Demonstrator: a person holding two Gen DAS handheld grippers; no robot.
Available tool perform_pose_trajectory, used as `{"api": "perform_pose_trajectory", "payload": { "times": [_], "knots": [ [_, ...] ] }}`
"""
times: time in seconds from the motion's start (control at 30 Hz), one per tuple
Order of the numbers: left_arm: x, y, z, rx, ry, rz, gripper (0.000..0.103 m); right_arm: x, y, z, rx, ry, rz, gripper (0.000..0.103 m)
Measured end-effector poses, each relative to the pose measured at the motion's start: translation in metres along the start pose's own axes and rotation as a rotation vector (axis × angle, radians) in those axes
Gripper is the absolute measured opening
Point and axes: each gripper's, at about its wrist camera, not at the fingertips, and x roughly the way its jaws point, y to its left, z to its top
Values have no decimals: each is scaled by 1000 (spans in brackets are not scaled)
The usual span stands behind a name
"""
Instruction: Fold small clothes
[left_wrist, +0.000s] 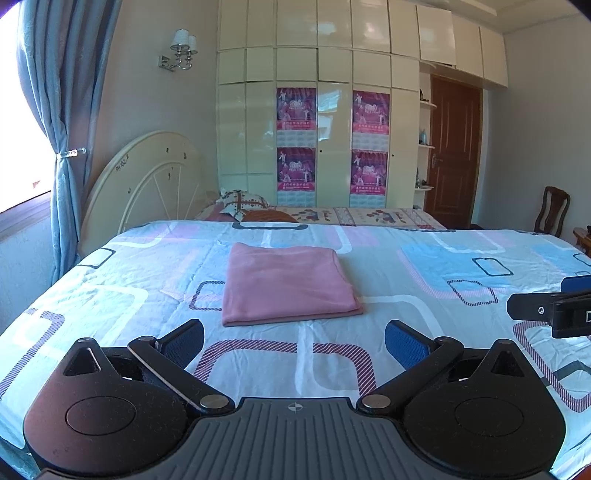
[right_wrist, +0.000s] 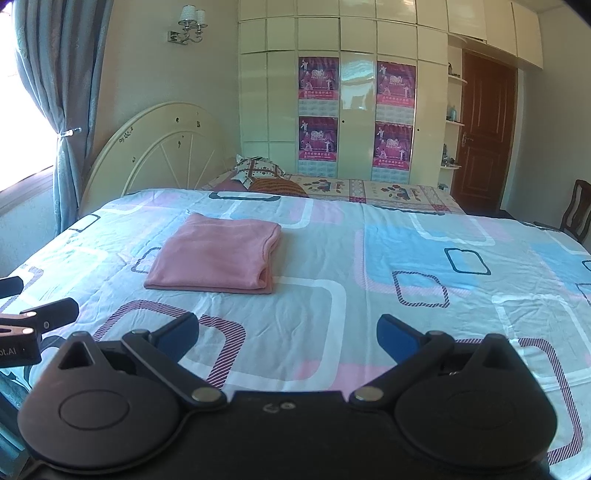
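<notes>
Nearest, the left gripper (left_wrist: 294, 341) and the right gripper (right_wrist: 287, 338) both hang with jaws spread wide and empty above the patterned bedsheet (left_wrist: 369, 354), beyond them a folded pink cloth (left_wrist: 286, 284) lies flat on the sheet, and farther off stands a cream wardrobe (left_wrist: 332, 129), doors closed.

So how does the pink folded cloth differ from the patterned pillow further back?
The pink cloth is plain, one colour; the pillow is white with a dark print. The cloth lies flat and neatly folded in a rectangle; the pillow looks rumpled and bunched. The cloth sits on the near bedspread, the pillow by the headboard. Neither gripper touches either.
</notes>
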Motion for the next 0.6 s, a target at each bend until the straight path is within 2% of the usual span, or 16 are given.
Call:
{"api": "perform_pose_trajectory", "payload": {
  "times": [0.6],
  "knots": [
    [1,10,-1,-19,-3,-18,103,5,9,-1,-13,0,7,102]
  ]
}}
